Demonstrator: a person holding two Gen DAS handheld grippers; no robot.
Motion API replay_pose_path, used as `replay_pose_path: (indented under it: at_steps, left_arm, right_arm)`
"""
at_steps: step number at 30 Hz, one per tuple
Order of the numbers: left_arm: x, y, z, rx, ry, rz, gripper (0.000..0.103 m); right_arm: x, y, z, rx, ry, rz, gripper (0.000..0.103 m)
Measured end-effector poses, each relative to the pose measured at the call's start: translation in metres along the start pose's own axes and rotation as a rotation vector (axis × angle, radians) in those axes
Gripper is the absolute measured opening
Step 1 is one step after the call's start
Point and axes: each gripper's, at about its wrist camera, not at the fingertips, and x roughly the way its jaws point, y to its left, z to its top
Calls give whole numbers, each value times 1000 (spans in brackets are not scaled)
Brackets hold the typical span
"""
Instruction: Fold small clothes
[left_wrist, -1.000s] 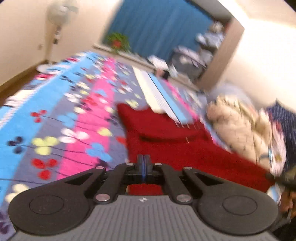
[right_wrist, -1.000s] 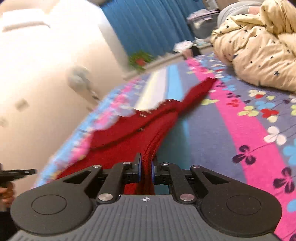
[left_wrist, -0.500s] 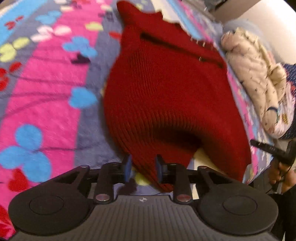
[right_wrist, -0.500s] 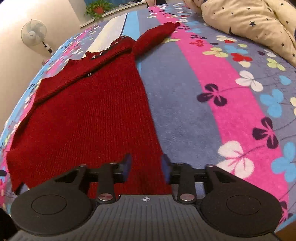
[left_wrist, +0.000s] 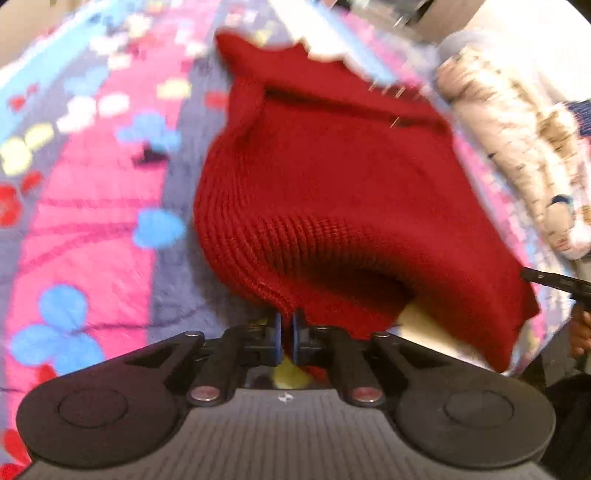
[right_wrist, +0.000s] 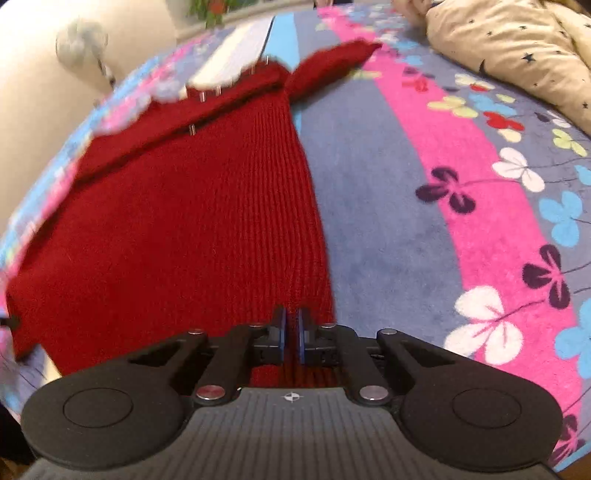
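Observation:
A red knit sweater (left_wrist: 332, 177) lies spread on the flowered bedspread (left_wrist: 92, 221), neckline far, hem near. My left gripper (left_wrist: 287, 326) is at the hem's left corner, jaws closing, pads pressing the knit edge, which bulges up behind them. In the right wrist view the sweater (right_wrist: 184, 221) stretches away, one sleeve (right_wrist: 332, 62) angled out at the far right. There my right gripper (right_wrist: 291, 328) is closing on the hem's right corner, with red knit pinched between the blue pads. The right gripper's dark tip (left_wrist: 554, 282) shows at the left view's right edge.
A beige star-print quilt (right_wrist: 517, 48) is bunched along the bed's right side and also shows as the quilt (left_wrist: 517, 147) in the left view. A standing fan (right_wrist: 81, 44) is by the wall at far left. The bedspread (right_wrist: 406, 221) extends right of the sweater.
Both grippers tipped down toward the hem. Half a second ago their jaws stood open around the hem; now both have closed on it. The left corner's fabric has bunched up.

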Motion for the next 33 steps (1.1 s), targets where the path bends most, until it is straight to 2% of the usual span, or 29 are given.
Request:
replay_pose_path:
  at_steps: [2,4,5,6,7,8,10,11,13,15,16,17,18,22,24,25,26,27,29,30,32,33]
  left_arm:
    - [-43,13,-4,-3,-117,-75,5]
    - [-91,39,-12,-25,-251,-143,4]
    - [-109,55,-18,-68,-303,-170,3]
    - [-117,67,-20,-105,-315,-175,0]
    - [-117,74,-23,-126,-299,-169,0]
    - [-110,76,-25,-125,-250,-160,0]
    - [-88,69,-26,-89,-119,-130,0]
    - [-77,63,-26,-68,-73,-97,1]
    - [-68,58,-21,-59,-72,-37,6]
    - [-61,62,-13,-125,-87,-45,32]
    - [-56,65,-9,-164,-86,-39,37]
    - [-55,72,-7,-193,-75,-26,42]
    - [-47,77,-4,-218,-51,-8,42]
    - [-13,84,-8,-244,115,60,42]
    - [0,79,-13,-207,173,90,42]
    - [5,73,-15,-182,189,100,43]
    - [9,68,-17,-148,189,113,48]
    - [12,62,-18,-106,185,123,53]
    - [14,52,-22,-28,177,143,53]
    - [15,48,-25,4,174,154,43]
    - [12,43,-30,41,168,126,13]
    - [6,41,-31,58,147,121,11]
  right_arm:
    - [-31,-13,5,90,-113,46,4]
    - [-65,-28,4,206,-241,134,2]
    - [-81,-34,1,246,-313,140,0]
    - [-90,-41,-1,282,-344,133,0]
    - [-91,-49,-2,323,-338,117,0]
    - [-84,-56,-2,362,-296,83,0]
    - [-59,-54,-1,341,-175,6,0]
    - [-49,-47,2,312,-138,2,0]
    - [-33,-28,6,241,-98,31,4]
    - [-17,-13,8,189,-50,25,19]
    - [-8,-7,9,166,-17,6,42]
    - [2,-1,9,141,13,-19,57]
    - [12,4,8,111,48,-43,58]
    - [41,18,-9,-5,190,-123,58]
    - [40,27,-14,-69,173,-138,58]
    - [39,30,-16,-89,170,-135,55]
    - [37,31,-18,-104,170,-119,43]
    - [35,33,-19,-117,168,-102,35]
    - [28,40,-23,-168,148,-99,17]
    - [25,42,-24,-187,140,-100,14]
    - [16,41,-24,-168,114,-84,10]
    - [9,40,-23,-145,93,-71,10]
